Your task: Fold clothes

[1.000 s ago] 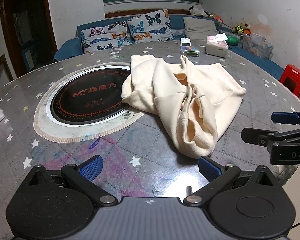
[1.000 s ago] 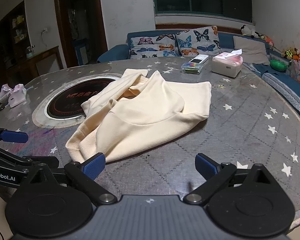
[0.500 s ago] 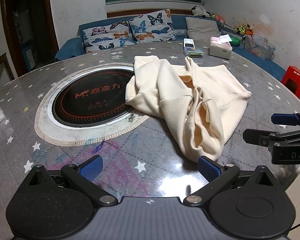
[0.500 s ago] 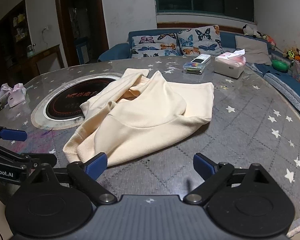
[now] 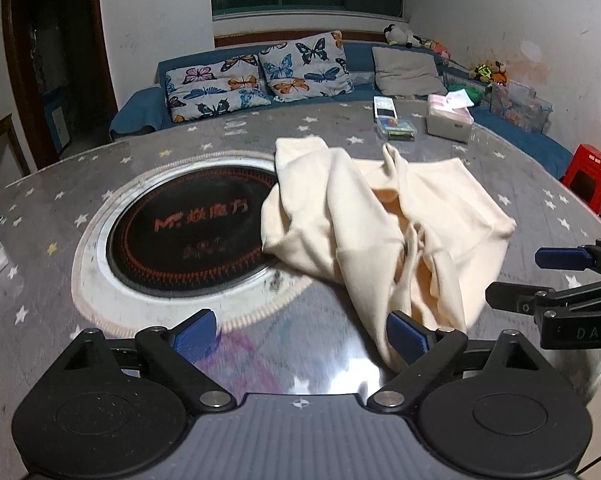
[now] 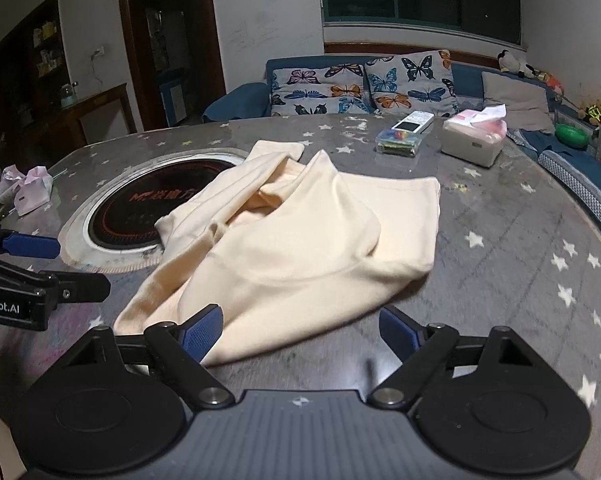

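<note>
One garment lies on one table with one hob. Also there: one tissue box, one remote, one clear case. Two butterfly cushions and one grey cushion sit behind.

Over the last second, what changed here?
Both grippers moved forward toward the cream garment: the left gripper and right gripper now have its near edge at their fingertips. Nothing was grasped; both jaws stay wide open. The garment, tissue box and table are unchanged.
</note>
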